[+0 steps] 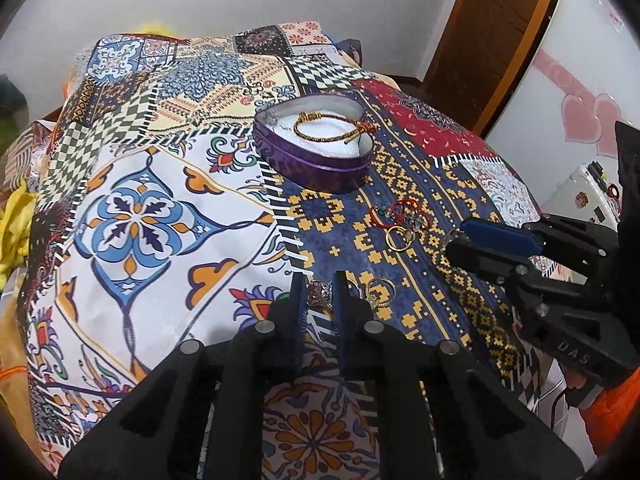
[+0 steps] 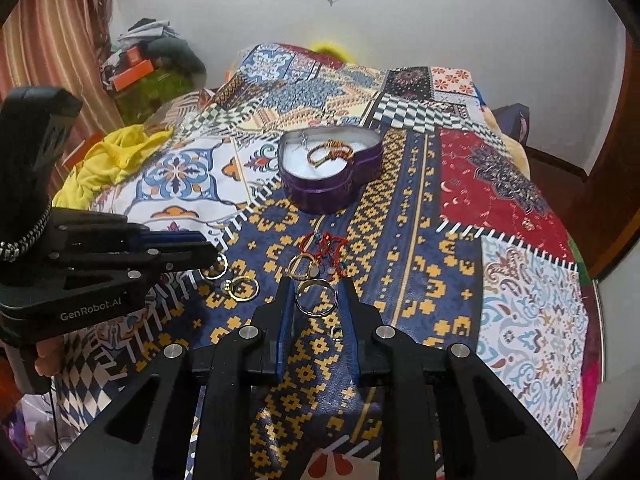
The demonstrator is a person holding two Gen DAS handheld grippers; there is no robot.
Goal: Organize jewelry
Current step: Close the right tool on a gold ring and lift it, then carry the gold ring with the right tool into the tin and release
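Note:
A purple heart-shaped tin (image 1: 320, 168) (image 2: 332, 194) stands on the patterned cloth with a beaded bracelet (image 1: 332, 126) (image 2: 330, 152) lying on its white lining. My left gripper (image 1: 318, 292) has its fingers partly apart around a small ornate ring (image 1: 319, 291) on the cloth; it shows from the side in the right wrist view (image 2: 200, 252). Gold hoop rings (image 1: 380, 290) (image 2: 242, 288) lie beside it. My right gripper (image 2: 316, 300) is open around a silver ring (image 2: 316, 298). A red bracelet (image 1: 396, 212) (image 2: 326, 246) and a gold ring (image 1: 398, 238) (image 2: 302, 266) lie further on.
The patchwork cloth (image 1: 132, 220) (image 2: 500, 200) covers a bed. Yellow fabric (image 2: 108, 160) lies at its left edge. A wooden door frame (image 1: 500, 40) and a white cabinet (image 1: 568, 60) stand to the right. Clutter is piled in the far left corner (image 2: 148, 64).

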